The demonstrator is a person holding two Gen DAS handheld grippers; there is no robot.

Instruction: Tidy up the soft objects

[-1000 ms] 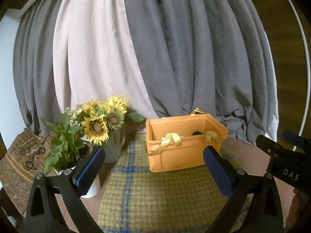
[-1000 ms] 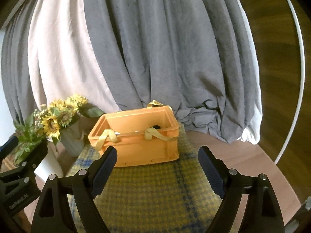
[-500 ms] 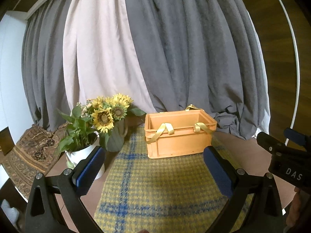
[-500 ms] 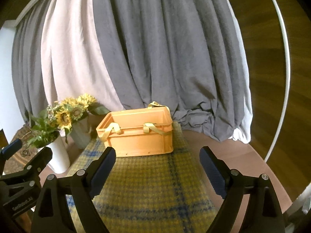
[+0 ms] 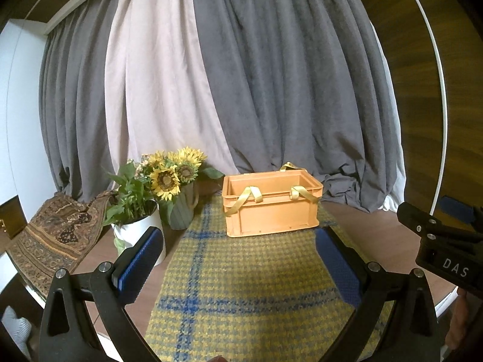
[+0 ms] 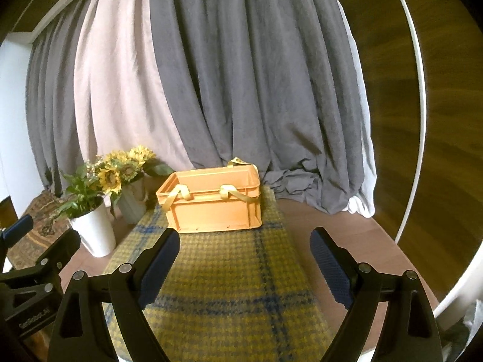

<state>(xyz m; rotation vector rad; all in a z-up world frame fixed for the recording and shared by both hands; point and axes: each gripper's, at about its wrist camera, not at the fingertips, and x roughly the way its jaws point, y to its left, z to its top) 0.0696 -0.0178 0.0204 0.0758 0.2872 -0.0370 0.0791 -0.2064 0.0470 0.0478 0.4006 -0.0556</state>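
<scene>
On the yellow-and-blue plaid cloth (image 5: 241, 286), your orange crate (image 5: 271, 208) sits at the far end, yellow straps (image 5: 246, 199) draped over its front rim. Your left hand-held gripper (image 5: 238, 256) and right hand-held gripper (image 6: 244, 259) both gape wide and hold nothing, well short of the crate. Sunflowers (image 5: 172, 175) stand just left.

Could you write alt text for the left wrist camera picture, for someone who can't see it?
An orange crate with yellow straps sits on a yellow-and-blue plaid mat, framed by the open left gripper. Sunflowers stand left, grey and pale curtains behind.
</scene>
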